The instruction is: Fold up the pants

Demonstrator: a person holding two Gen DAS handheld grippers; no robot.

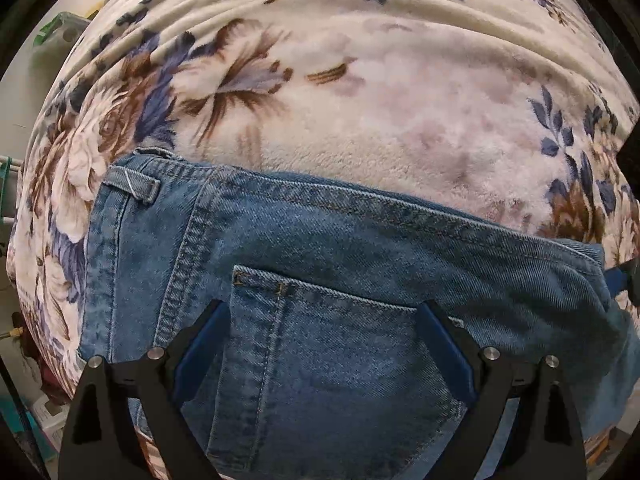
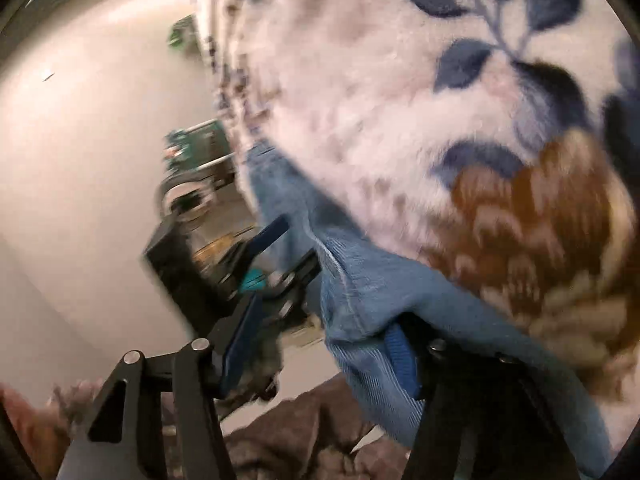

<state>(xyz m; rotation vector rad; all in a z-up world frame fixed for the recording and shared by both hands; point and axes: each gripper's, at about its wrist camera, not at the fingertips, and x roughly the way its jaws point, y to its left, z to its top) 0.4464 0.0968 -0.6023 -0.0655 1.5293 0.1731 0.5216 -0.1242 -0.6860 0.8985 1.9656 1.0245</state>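
- Underneath, a floral blanket spreads from 9 to 3 o'clock, ridged with folds at 12.
- Blue denim pants lie folded on it, waistband edge at 12, back pocket between the left claw, whose jaws stand wide.
- Right claw stands apart; its 3 o'clock pad touches the pants' edge, view blurred.
- Open floor lies at 9.

Left gripper pointing straight down, jaws spread wide, right gripper near level, jaws parted
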